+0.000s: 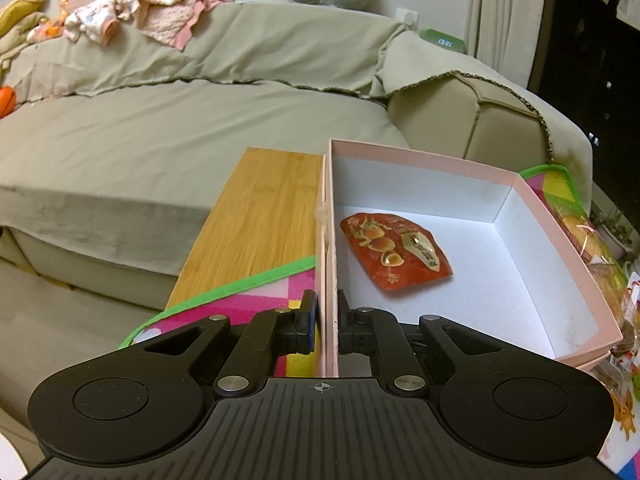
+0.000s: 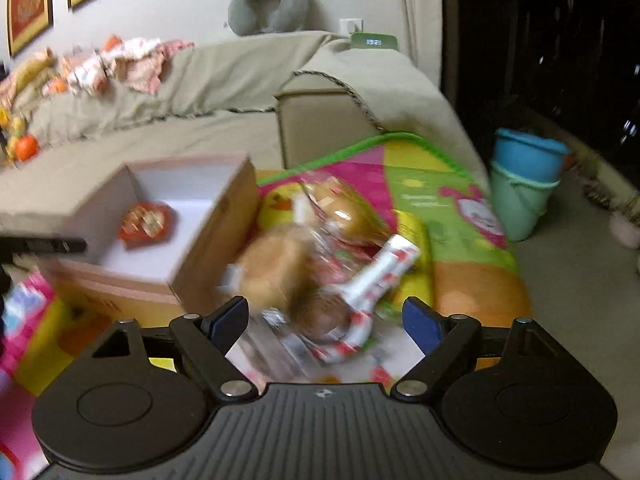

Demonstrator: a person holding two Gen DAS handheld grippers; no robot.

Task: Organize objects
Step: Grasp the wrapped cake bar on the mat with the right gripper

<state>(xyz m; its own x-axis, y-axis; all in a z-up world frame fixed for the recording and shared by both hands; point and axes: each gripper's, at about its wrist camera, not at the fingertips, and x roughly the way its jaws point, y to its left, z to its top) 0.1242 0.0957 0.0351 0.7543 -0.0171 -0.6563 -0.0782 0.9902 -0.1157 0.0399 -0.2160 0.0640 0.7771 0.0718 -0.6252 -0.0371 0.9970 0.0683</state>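
Here the left gripper (image 1: 328,320) is clenched on the near wall of the shallow pink cardboard box (image 1: 532,216), steadying it; the right gripper (image 2: 326,320) hangs released over a heap of clear-wrapped bread and snack packets (image 2: 320,256) just beside that box. These look light, soft and crinkly — best pinched at a sealed edge. Inside the box lies 1 flat red foil snack pouch (image 1: 396,254). Blur hides the heap's labels and count.
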